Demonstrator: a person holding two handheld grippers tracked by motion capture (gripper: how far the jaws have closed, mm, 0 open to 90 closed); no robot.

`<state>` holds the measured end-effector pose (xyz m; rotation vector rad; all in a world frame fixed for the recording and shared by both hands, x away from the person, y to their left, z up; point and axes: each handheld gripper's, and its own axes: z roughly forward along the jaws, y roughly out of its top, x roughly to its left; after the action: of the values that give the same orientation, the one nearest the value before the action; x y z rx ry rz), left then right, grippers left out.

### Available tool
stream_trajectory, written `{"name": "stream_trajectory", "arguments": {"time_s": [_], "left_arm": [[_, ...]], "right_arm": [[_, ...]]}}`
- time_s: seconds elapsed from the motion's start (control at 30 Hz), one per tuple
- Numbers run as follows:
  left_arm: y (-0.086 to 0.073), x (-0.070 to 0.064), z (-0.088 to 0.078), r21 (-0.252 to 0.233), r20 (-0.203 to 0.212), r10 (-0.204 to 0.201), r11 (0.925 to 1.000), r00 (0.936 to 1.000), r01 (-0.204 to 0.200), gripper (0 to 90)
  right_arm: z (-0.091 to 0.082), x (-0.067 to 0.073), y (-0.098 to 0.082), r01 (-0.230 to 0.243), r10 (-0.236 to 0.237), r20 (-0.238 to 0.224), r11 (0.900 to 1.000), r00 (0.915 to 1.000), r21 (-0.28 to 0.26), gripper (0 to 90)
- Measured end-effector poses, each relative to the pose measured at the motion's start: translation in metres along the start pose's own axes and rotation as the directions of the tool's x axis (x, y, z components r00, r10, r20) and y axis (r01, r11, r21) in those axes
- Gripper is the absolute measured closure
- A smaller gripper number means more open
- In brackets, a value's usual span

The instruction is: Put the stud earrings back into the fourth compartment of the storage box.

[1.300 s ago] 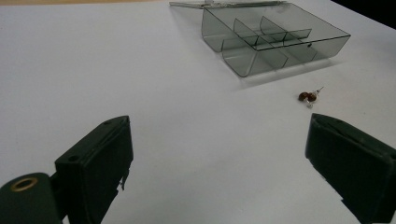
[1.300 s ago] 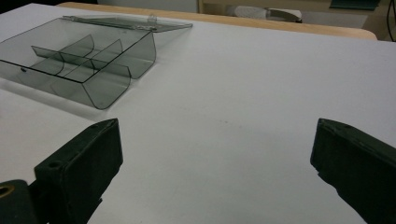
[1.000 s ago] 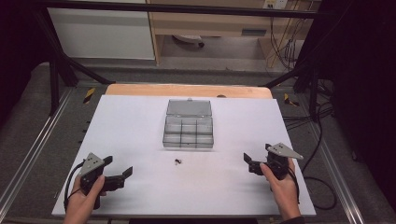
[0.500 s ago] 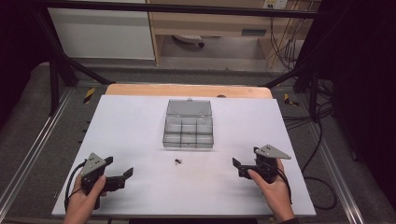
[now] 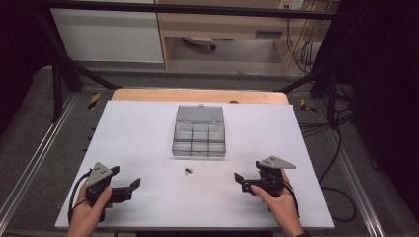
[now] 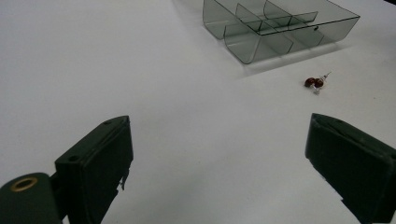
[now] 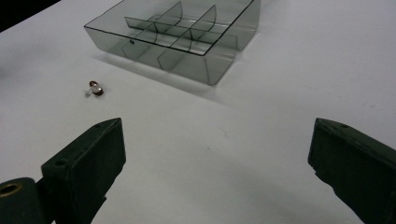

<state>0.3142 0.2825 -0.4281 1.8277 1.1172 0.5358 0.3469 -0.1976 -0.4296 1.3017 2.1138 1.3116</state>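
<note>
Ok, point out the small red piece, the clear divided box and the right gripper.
small red piece [image 5: 187, 171], high view, its middle.
clear divided box [image 5: 199, 148], high view, front wall.
right gripper [image 5: 240, 180], high view, between its fingertips.

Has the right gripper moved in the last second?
Yes. The right gripper has slid left across the table, away from its right edge and toward the small red piece in front of the clear box.

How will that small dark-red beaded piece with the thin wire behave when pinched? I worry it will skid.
The small beaded piece looks tiny and light, so it may slide on the smooth white table. Its rounded beads could roll, and the thin wire probably bends easily.
</note>
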Motion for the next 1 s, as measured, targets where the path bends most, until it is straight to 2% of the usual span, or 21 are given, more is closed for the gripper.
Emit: {"name": "stream_trajectory", "arguments": {"time_s": [0.1,0.17,0.2,0.33,0.43,0.53,0.8,1.0], "left_arm": [[0.0,0.0,0.0,0.004,-0.002,0.003,1.0,1.0,-0.003,7.8],[-0.001,0.0,0.001,0.006,-0.002,0.001,1.0,1.0,-0.001,7.8],[-0.001,0.0,0.001,0.008,-0.001,0.002,1.0,1.0,-0.002,7.8],[-0.001,-0.001,0.002,0.017,-0.003,0.006,0.9998,1.0,-0.006,7.8],[-0.002,0.0,0.002,0.026,-0.002,0.007,0.9996,1.0,-0.007,7.8],[-0.002,0.0,0.003,0.028,-0.003,0.008,0.9996,1.0,-0.008,7.8],[-0.002,-0.001,0.003,0.036,-0.002,0.01,0.9993,0.9999,-0.01,7.7],[-0.002,-0.001,0.004,0.038,0.001,0.013,0.9992,0.9999,-0.013,7.7]], "right_arm": [[0.005,0.007,0.002,-0.008,0.008,-0.014,0.999,0.9999,0.033,4.8],[0.012,0.014,0.004,0.013,-0.011,-0.028,0.997,0.9996,0.07,5.3],[0.012,0.014,0.004,0.013,-0.011,-0.028,0.997,0.9996,0.07,5.3],[0.028,0.027,0.006,0.016,-0.008,-0.063,0.991,0.998,0.129,5.8],[0.034,0.033,0.006,0.025,-0.015,-0.076,0.989,0.997,0.144,6.3],[0.046,0.042,0.008,0.014,0.003,-0.105,0.986,0.9945,0.163,8.4],[0.061,0.058,0.015,0.019,0.003,-0.137,0.986,0.9905,0.165,14.4],[0.075,0.069,0.022,0.03,-0.008,-0.133,0.986,0.991,0.164,26.5]]}}
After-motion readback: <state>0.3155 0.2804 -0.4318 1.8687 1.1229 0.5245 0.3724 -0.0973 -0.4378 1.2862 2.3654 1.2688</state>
